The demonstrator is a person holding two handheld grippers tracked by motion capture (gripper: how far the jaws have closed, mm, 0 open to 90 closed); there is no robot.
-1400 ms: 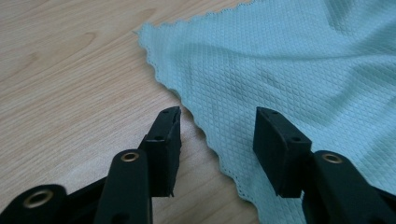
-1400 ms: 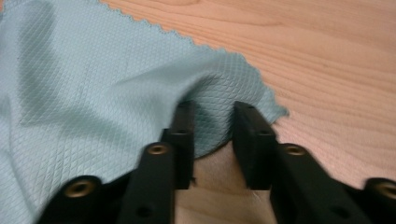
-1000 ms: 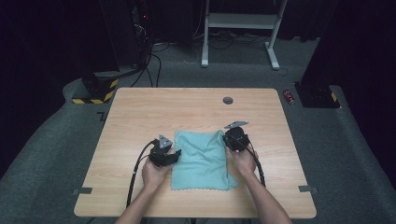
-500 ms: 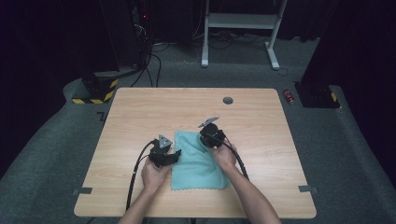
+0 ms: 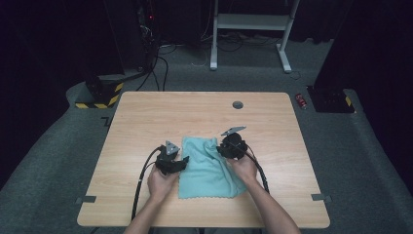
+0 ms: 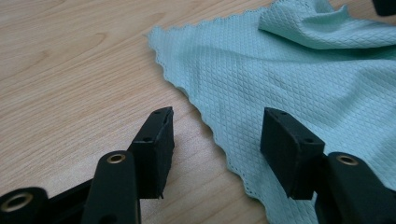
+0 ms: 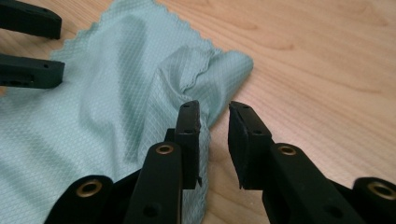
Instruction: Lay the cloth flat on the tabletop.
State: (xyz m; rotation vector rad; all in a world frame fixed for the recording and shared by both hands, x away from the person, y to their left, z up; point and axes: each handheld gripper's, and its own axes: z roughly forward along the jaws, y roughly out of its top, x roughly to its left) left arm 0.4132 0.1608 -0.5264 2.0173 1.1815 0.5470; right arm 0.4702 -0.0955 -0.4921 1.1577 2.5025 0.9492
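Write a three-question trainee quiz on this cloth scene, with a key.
1. True or false: the left gripper is clamped on the teal cloth.
2. What sits between the open jaws of the right gripper? A) a cloth fold B) a cable C) bare table
3. Fill in: the cloth's far right corner is ___ over onto the cloth.

Key: 1 false, its jaws stand open astride the cloth's edge; 2 C; 3 folded.

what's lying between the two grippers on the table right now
The teal cloth fills that stretch in the high view. It lies between the left gripper at its left edge and the right gripper, with its far right corner folded over.
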